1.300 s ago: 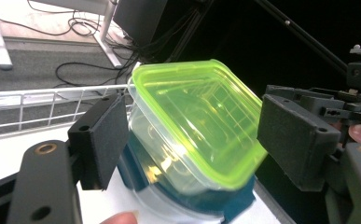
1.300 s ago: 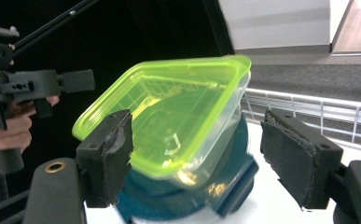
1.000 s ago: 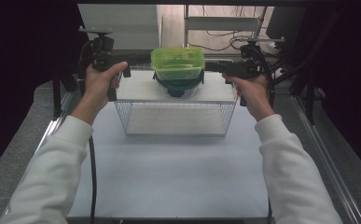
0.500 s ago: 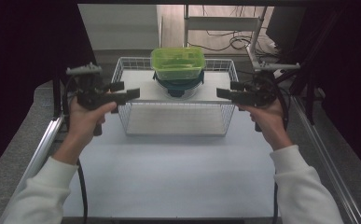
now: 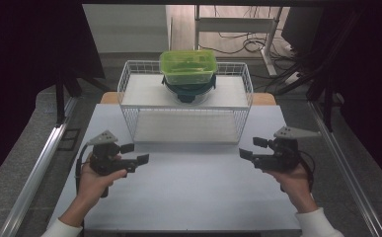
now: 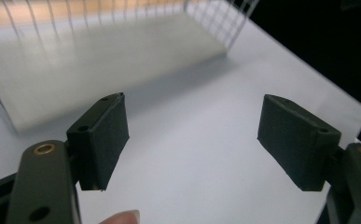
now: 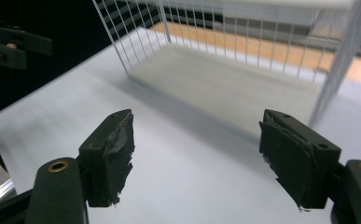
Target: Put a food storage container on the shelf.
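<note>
A lime-green lidded box (image 5: pixel 187 66) sits on a white wire rack (image 5: pixel 186 101); black tongs (image 5: pixel 134 154) hover over a pale grey surface (image 5: pixel 188 197).

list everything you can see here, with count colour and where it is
wire rack: 1, white, far middle of the table, with an upper shelf and a lower level
food container: 1, translucent green with a green lid, on the rack's upper shelf, stacked on the bowl
bowl: 1, dark teal, on the upper shelf under the container
table: 1, white top, bare in front of the rack
metal frame: 1, white, on the floor beyond the table
cables: several, dark, on the floor beyond the table
left gripper: 1, black with a grey plate, near left of the table, jaws open
right gripper: 1, black with a grey plate, near right, jaws open
hands: 2, white sleeves, one on each gripper
</note>
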Demonstrator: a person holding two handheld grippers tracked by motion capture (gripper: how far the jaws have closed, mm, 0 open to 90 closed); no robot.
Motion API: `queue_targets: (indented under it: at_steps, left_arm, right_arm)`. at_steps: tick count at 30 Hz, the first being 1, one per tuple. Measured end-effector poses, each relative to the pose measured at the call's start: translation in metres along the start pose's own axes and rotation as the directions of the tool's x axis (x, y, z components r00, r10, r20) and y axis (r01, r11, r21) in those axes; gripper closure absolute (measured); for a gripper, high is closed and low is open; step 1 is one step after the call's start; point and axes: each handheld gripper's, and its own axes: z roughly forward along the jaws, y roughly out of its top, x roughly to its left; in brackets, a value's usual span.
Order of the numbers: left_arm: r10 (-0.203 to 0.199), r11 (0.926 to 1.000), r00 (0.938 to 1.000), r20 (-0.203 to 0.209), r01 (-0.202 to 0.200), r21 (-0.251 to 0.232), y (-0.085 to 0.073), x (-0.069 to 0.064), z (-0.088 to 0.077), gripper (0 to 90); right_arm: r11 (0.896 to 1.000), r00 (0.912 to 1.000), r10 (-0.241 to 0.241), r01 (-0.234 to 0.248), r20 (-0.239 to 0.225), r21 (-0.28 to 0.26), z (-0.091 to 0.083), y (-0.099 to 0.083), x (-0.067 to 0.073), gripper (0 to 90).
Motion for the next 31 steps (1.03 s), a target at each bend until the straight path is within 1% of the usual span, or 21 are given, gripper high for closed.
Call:
queue_targets:
  at_steps: [2, 4, 5, 6, 8, 10, 11, 12, 14, 16, 18, 20, 22, 24, 26, 28, 31]
  left_arm:
    - [-0.014, 0.9997, 0.9999, 0.005, 0.013, 0.022, -0.014, 0.0, 0.005, 24.1]
    - [-0.015, 0.9988, 0.9999, -0.005, 0.015, 0.047, -0.026, 0.001, 0.011, 24.2]
    - [-0.016, 0.9984, 0.9998, -0.008, 0.016, 0.054, -0.03, 0.002, 0.013, 24.3]
    - [-0.02, 0.9978, 0.9998, -0.009, 0.021, 0.063, -0.034, 0.002, 0.015, 24.3]
    - [-0.014, 0.9967, 0.9998, -0.011, 0.014, 0.079, -0.038, 0.003, 0.018, 24.3]
    - [-0.003, 0.997, 0.9995, -0.03, 0.005, 0.078, -0.04, 0.002, 0.02, 24.4]
    - [0.008, 0.9971, 0.9991, -0.043, -0.004, 0.077, -0.041, 0.002, 0.021, 24.7]
    - [0.012, 0.997, 0.9987, -0.049, -0.008, 0.077, -0.042, 0.002, 0.021, 24.8]
    - [0.015, 0.9965, 0.9986, -0.051, -0.011, 0.083, -0.044, 0.002, 0.023, 24.8]
    - [0.012, 0.9968, 0.9985, -0.054, -0.008, 0.079, -0.044, 0.003, 0.022, 24.8]
    - [0.013, 0.9972, 0.9981, -0.06, -0.008, 0.074, -0.044, 0.004, 0.023, 24.9]
    - [0.016, 0.9973, 0.9971, -0.074, -0.011, 0.072, -0.045, 0.005, 0.023, 24.9]
    - [0.015, 0.9974, 0.9957, -0.091, -0.009, 0.071, -0.046, 0.007, 0.023, 25.0]
    - [0.0, 0.9977, 0.9965, -0.083, 0.006, 0.068, -0.046, 0.009, 0.023, 25.0]
    - [0.005, 0.9976, 0.9958, -0.091, 0.001, 0.069, -0.046, 0.009, 0.023, 24.9]
    - [0.006, 0.9977, 0.996, -0.09, 0.0, 0.067, -0.046, 0.009, 0.023, 24.9]
    - [0.011, 0.9978, 0.9949, -0.1, -0.004, 0.066, -0.047, 0.01, 0.024, 24.1]
  right_arm:
    - [1.0, 0.9998, 0.019, -0.019, 0.002, 0.013, 0.001, -0.015, -0.001, 27.2]
    - [0.999, 0.9998, 0.017, -0.018, 0.012, 0.045, 0.003, -0.028, -0.001, 27.2]
    - [0.998, 0.9998, 0.012, -0.012, 0.014, 0.067, 0.004, -0.036, -0.001, 27.2]
    - [0.997, 0.9998, 0.013, -0.014, 0.013, 0.073, 0.005, -0.041, -0.001, 27.2]
    - [0.995, 0.9998, 0.019, -0.019, 0.006, 0.098, 0.008, -0.053, -0.003, 27.2]
    - [0.992, 0.9997, 0.023, -0.024, 0.011, 0.12, 0.01, -0.063, -0.004, 27.2]
    - [0.991, 0.9994, 0.03, -0.032, 0.015, 0.128, 0.011, -0.067, -0.005, 27.2]
    - [0.989, 0.9986, 0.051, -0.052, 0.015, 0.136, 0.013, -0.072, -0.005, 27.2]
    - [0.987, 0.998, 0.061, -0.063, 0.015, 0.149, 0.016, -0.077, -0.006, 27.2]
    - [0.985, 0.9979, 0.061, -0.063, 0.02, 0.158, 0.017, -0.08, -0.008, 27.2]
    - [0.987, 0.9974, 0.069, -0.072, 0.022, 0.146, 0.016, -0.079, -0.008, 27.2]
    - [0.988, 0.9972, 0.071, -0.074, 0.025, 0.136, 0.015, -0.078, -0.009, 27.2]
    - [0.988, 0.9976, 0.065, -0.068, 0.024, 0.141, 0.014, -0.079, -0.01, 27.2]
    - [0.988, 0.9977, 0.062, -0.065, 0.026, 0.142, 0.014, -0.079, -0.011, 27.2]
    - [0.987, 0.9977, 0.063, -0.066, 0.026, 0.145, 0.014, -0.079, -0.011, 27.1]
    - [0.988, 0.9983, 0.052, -0.055, 0.028, 0.145, 0.015, -0.08, -0.01, 26.5]
    - [0.989, 0.9992, 0.034, -0.037, 0.021, 0.145, 0.015, -0.08, -0.011, 24.0]
